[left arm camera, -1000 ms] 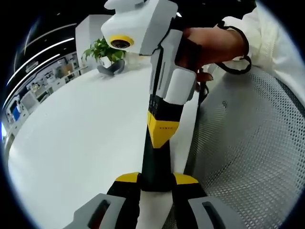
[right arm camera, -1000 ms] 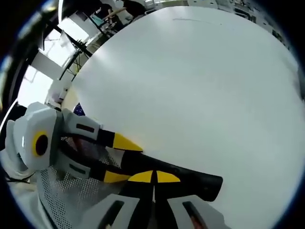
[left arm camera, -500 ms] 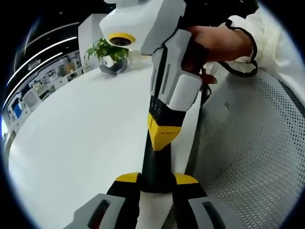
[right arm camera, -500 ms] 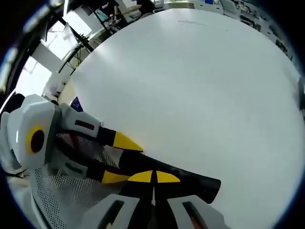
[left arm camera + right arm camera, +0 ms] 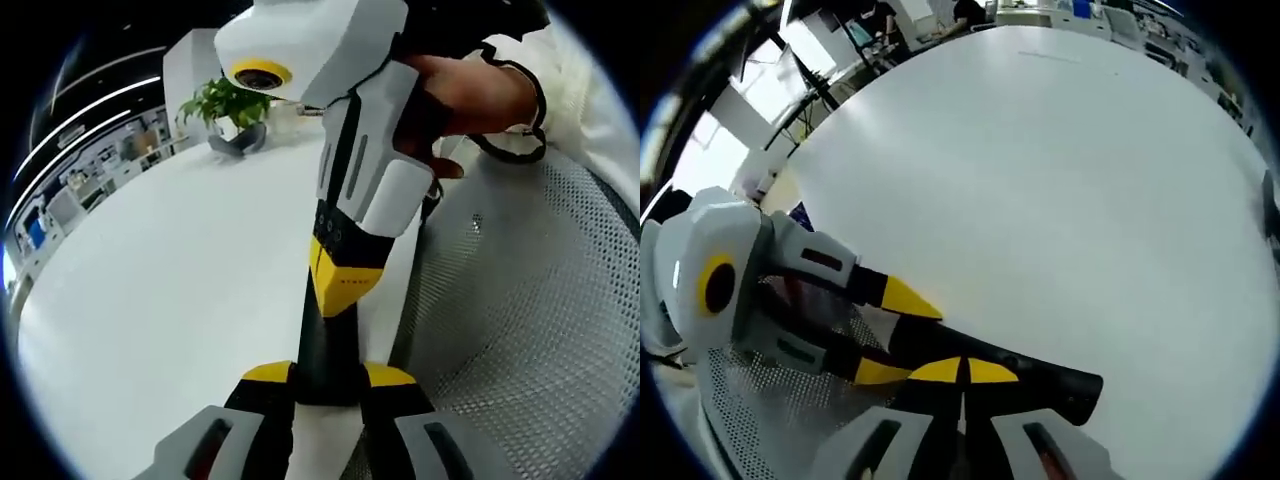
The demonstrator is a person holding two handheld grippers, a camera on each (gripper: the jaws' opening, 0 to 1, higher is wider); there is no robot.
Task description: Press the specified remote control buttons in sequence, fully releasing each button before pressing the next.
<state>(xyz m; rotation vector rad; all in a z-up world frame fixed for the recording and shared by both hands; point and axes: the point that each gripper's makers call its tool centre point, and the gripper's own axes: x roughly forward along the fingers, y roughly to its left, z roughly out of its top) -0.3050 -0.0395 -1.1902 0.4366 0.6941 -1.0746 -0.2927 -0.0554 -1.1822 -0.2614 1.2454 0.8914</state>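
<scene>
Remote steadied for a press: your left hand-held gripper [image 5: 328,376] clamps the near end of the black remote control [image 5: 328,338], its two yellow-tipped jaws standing one on each side of the slim body, so the remote juts forward over the edge of the white surface [image 5: 170,280] and cannot slide under a push. In the right gripper view the same grip shows from the side, the jaws bracketing the remote's end while its free end reaches out across the surface.

Your right hand-held gripper [image 5: 345,285], held in your hand [image 5: 470,85], comes down along the remote with its jaws pressed together into a single yellow point; that point touches the remote's upper face just ahead of the left jaws. It pinches nothing (closed jaws make a narrow pressing tip, likely the reason for the pose). The buttons themselves are too dark to make out, so whether one is fully pushed in or merely touched cannot be told.

A potted plant [image 5: 222,100] stands at the far end of the surface, and a perforated mesh seat [image 5: 530,320] lies beside its near edge.
</scene>
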